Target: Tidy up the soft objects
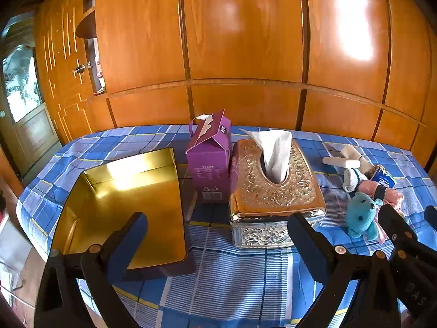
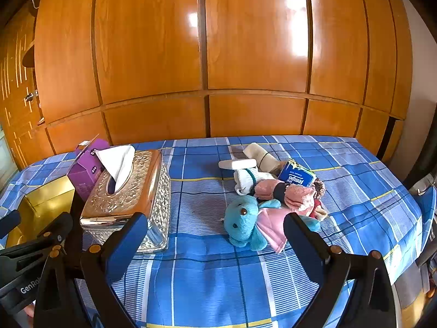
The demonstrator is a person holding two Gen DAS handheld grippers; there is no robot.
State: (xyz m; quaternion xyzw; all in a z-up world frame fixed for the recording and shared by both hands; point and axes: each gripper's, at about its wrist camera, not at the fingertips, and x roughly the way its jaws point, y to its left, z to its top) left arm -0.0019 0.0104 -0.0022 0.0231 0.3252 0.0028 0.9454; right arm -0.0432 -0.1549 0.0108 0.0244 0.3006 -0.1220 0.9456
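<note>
The left gripper (image 1: 218,235) hovers with jaws spread wide, holding nothing, above the blue plaid table (image 1: 218,287) before the gold tray (image 1: 123,199) and tissue box (image 1: 273,188). The right gripper (image 2: 215,235) is equally spread and empty, near the teal plush bear (image 2: 243,218) among soft items (image 2: 273,180) toward the table's right; bare cloth lies between box and bear.

Both wrist cameras look forward and slightly down from close above the near edge of the blue plaid tablecloth (image 1: 232,281) toward the orange wooden wardrobe (image 2: 245,54), left view sited leftward, sharing the embossed gold tissue box (image 1: 273,188) and teal plush bear (image 2: 243,220).
</note>
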